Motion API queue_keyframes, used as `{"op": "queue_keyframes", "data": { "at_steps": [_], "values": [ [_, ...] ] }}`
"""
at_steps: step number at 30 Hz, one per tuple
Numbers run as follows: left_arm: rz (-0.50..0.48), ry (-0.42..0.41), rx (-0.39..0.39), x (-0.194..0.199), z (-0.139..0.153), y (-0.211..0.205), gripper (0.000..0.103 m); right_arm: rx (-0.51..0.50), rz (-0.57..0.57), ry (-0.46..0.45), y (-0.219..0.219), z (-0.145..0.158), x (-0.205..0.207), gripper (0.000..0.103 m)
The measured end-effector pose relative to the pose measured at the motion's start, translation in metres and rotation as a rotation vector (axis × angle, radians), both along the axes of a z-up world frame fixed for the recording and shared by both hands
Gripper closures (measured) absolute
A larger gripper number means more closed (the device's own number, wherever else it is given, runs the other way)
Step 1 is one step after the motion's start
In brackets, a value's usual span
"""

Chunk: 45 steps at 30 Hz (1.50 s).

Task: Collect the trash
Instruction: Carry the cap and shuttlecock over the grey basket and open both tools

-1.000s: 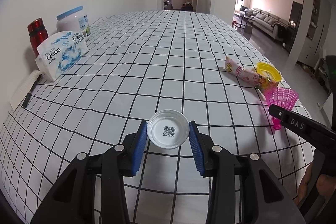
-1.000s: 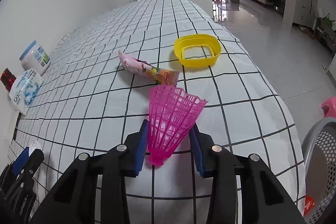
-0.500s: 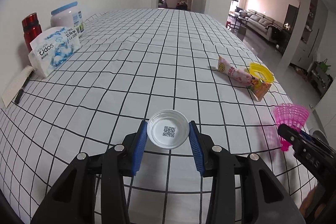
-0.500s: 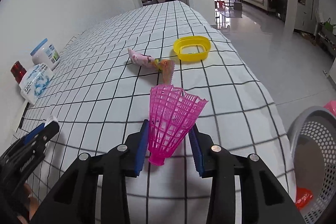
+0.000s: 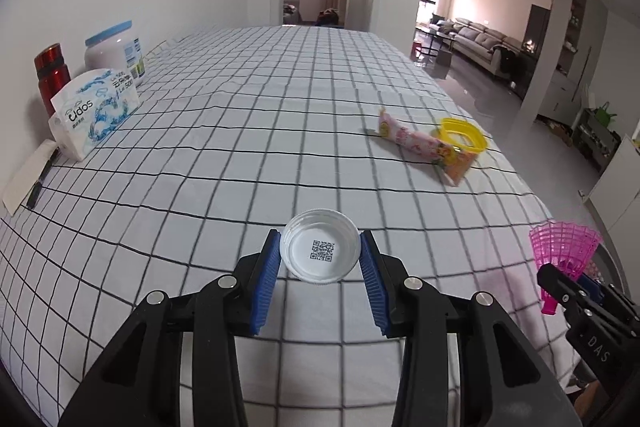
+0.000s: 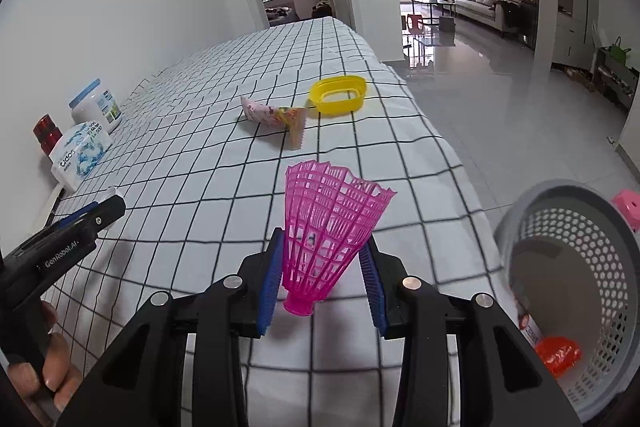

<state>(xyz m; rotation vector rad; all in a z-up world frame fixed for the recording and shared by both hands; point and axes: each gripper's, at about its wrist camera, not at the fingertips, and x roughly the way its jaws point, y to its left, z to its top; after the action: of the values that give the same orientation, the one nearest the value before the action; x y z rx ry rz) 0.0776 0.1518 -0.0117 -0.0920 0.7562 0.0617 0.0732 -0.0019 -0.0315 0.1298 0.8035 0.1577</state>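
My left gripper [image 5: 320, 263] is shut on a white bottle cap [image 5: 320, 251] with a QR code inside, held above the checked tablecloth [image 5: 240, 155]. My right gripper [image 6: 320, 273] is shut on a pink plastic shuttlecock [image 6: 330, 231], held above the table's right edge; the shuttlecock also shows in the left wrist view [image 5: 562, 259]. A grey perforated trash basket [image 6: 576, 267] stands on the floor to the right, holding an orange wrapper [image 6: 558, 355]. A pink snack wrapper [image 6: 276, 117] and a yellow plastic ring lid [image 6: 340, 93] lie farther along the table.
A tissue pack [image 5: 94, 111], a white jar with a blue lid [image 5: 114, 53] and a red flask [image 5: 52, 77] stand along the wall at left. A pen on paper [image 5: 38, 179] lies near them. A pink stool [image 6: 628, 207] stands beyond the basket.
Both grippers have lifted and drawn back from the table with their objects. The right gripper has swung toward the table's right edge, bringing the grey basket further into view.
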Motion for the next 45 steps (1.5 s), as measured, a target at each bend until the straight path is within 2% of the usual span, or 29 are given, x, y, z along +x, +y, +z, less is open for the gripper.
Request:
{"op": "queue_keyframes", "data": {
  "at_steps": [9,19,35,45],
  "values": [
    [-0.097,-0.008,0.013,-0.021,0.008,-0.045,0.064,-0.034,-0.058,-0.035,-0.032,0.001,-0.034,0.067],
    [-0.219,-0.01,0.031,-0.032,0.01,-0.119,0.064,-0.038,-0.182,-0.046,-0.099,-0.004,-0.066,0.067],
    [-0.522,0.054,0.053,-0.026,-0.015,-0.254,0.063,-0.014,-0.467,-0.007,-0.217,-0.023,-0.107,0.067],
    [-0.616,0.101,0.052,-0.018,-0.033,-0.302,0.063,-0.009,-0.519,0.015,-0.244,-0.033,-0.112,0.067]
  ]
}}
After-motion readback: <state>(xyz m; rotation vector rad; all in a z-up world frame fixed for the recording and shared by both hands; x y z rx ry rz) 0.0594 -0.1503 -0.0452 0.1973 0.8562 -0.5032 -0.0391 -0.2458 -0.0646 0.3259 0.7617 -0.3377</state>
